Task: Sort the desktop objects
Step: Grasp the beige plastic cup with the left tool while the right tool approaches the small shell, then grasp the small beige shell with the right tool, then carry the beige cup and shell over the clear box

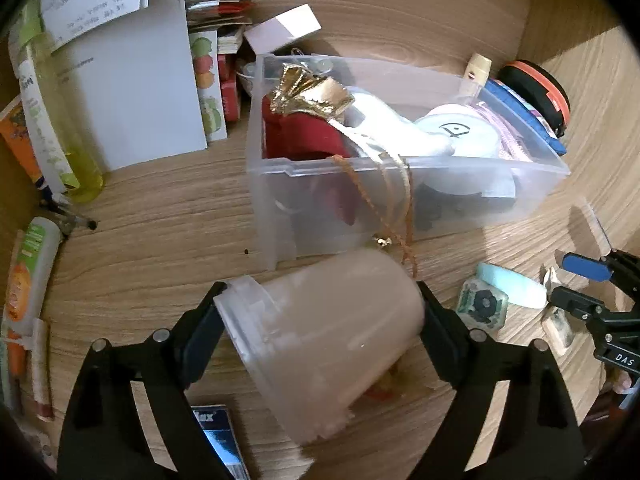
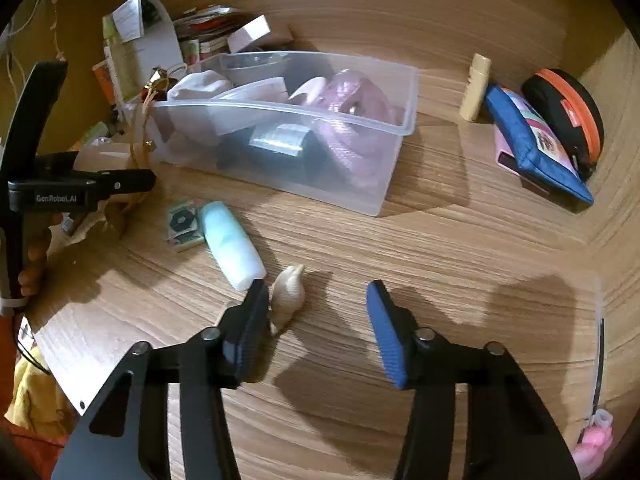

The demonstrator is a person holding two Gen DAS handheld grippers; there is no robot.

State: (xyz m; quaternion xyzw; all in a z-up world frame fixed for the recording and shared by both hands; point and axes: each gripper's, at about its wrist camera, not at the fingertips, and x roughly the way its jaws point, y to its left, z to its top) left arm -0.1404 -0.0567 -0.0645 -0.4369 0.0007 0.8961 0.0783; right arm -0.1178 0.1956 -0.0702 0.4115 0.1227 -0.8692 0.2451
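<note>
My left gripper point(image 1: 320, 320) is shut on a translucent plastic tub point(image 1: 324, 340), held tilted just in front of the clear storage bin point(image 1: 460, 188). The bin holds a red and gold ornament point(image 1: 304, 120), white items and pink fabric; a gold cord hangs over its front wall. My right gripper point(image 2: 318, 316) is open and empty above the desk. A small cream figurine point(image 2: 288, 292) lies by its left finger. A pale blue-green cylinder point(image 2: 232, 244) and a small green-patterned packet point(image 2: 182, 224) lie beyond. The left gripper shows at the left of the right wrist view point(image 2: 100, 184).
Books, papers and bottles point(image 1: 132, 92) stand at the back left. A blue pouch point(image 2: 536, 148), an orange-rimmed black case point(image 2: 568, 116) and a cream tube point(image 2: 476, 88) lie at the back right. A blue box point(image 1: 220, 440) lies under the left gripper. Wooden walls close the back and right.
</note>
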